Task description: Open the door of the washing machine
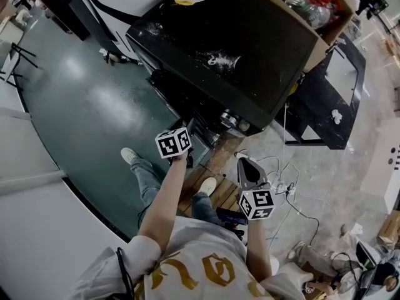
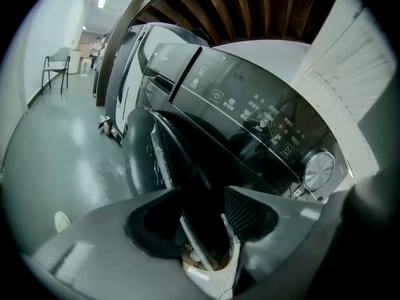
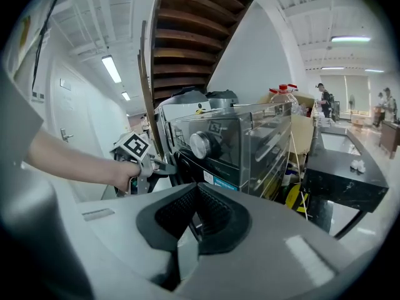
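Observation:
The black washing machine [image 1: 231, 49] stands in front of me, its control panel [image 2: 250, 105] and silver knob [image 2: 319, 169] facing the left gripper view. The round front door [image 2: 150, 155] stands slightly ajar. My left gripper [image 1: 190, 142] is shut on the door's dark rim [image 2: 200, 186], which runs between its jaws. The right gripper view shows that left gripper [image 3: 159, 163] at the machine's front [image 3: 225, 142], below the knob [image 3: 200, 144]. My right gripper [image 1: 247, 164] hangs lower and to the right, away from the machine; it [image 3: 197, 189] is shut on nothing.
A cardboard box [image 1: 325, 17] of clutter sits behind the machine on the right. A black table [image 1: 337, 99] stands further right. Cables [image 1: 287, 186] trail on the floor by a wooden board [image 1: 219, 186] under my feet. A chair [image 2: 56, 67] stands far left.

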The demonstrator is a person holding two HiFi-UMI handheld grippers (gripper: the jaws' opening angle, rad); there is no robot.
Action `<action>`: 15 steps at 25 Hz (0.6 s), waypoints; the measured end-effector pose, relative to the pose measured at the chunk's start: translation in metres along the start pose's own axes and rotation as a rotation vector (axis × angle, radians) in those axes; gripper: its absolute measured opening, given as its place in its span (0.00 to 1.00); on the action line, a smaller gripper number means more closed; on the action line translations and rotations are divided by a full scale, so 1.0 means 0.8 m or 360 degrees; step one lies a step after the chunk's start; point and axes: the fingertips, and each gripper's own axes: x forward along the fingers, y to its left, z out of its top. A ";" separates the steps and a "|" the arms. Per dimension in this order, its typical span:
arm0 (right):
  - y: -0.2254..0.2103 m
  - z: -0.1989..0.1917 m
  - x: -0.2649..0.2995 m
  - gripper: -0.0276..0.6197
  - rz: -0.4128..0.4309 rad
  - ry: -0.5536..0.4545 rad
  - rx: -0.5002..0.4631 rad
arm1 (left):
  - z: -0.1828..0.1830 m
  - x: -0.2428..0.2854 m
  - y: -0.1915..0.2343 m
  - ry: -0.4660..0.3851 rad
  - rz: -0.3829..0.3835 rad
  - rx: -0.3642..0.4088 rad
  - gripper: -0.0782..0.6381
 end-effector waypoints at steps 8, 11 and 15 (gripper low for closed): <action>0.026 0.026 0.009 0.08 0.0077 -0.0039 -0.0084 | -0.012 -0.024 0.019 0.0040 0.0013 0.0011 0.38; 0.036 0.032 0.012 0.08 0.0100 -0.0054 -0.0100 | -0.018 -0.034 0.027 0.0046 0.0015 0.0009 0.37; 0.056 0.040 0.019 0.08 0.0152 -0.0071 -0.0125 | -0.024 -0.048 0.042 0.0053 0.0035 0.0015 0.36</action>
